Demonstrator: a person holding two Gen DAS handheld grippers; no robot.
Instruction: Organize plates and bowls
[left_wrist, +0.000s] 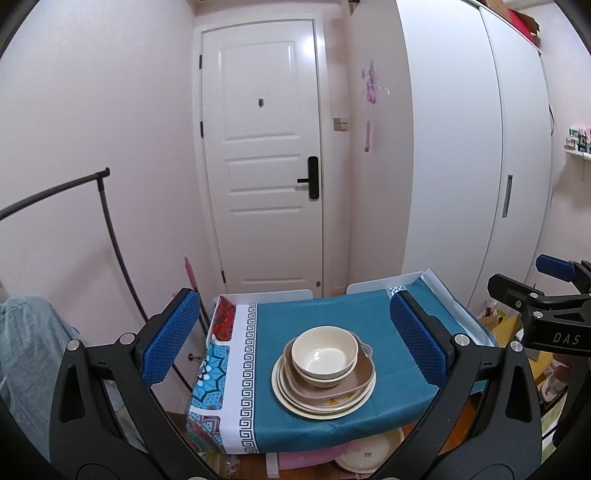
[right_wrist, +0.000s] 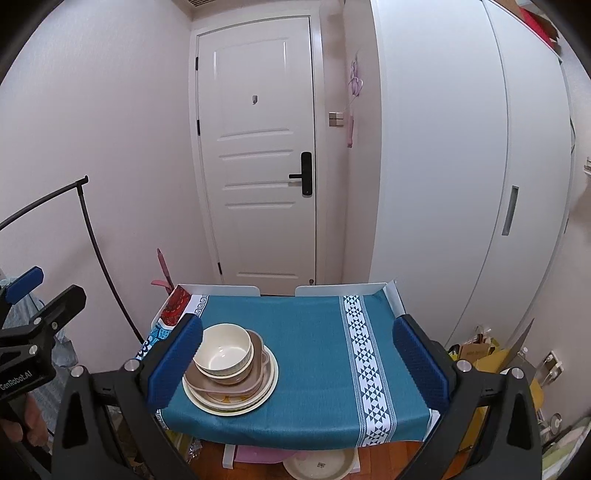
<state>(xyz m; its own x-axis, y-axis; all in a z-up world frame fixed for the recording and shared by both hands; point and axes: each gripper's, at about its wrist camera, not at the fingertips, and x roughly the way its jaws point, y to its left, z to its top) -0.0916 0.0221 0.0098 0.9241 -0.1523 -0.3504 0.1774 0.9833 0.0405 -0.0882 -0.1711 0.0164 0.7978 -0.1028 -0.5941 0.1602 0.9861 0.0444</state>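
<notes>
A stack of dishes stands on a small table with a teal cloth (left_wrist: 295, 332) (right_wrist: 314, 332). A cream bowl (left_wrist: 325, 352) (right_wrist: 223, 350) sits on top, in a brown bowl (right_wrist: 255, 354), on a brown handled dish (left_wrist: 360, 378) (right_wrist: 255, 380), over cream plates (left_wrist: 321, 410) (right_wrist: 231, 404). My left gripper (left_wrist: 293, 341) is open and empty, held back from the stack, which shows between its fingers. My right gripper (right_wrist: 299, 360) is open and empty, with the stack just inside its left finger (right_wrist: 175, 363).
A white door (left_wrist: 266, 155) and white wardrobe (left_wrist: 480, 147) stand behind the table. A black clothes rack (left_wrist: 110, 236) is at the left. A cream basin (right_wrist: 319, 467) and pink stool (right_wrist: 255, 456) lie under the table. Boxes and clutter (right_wrist: 491, 354) sit at the right.
</notes>
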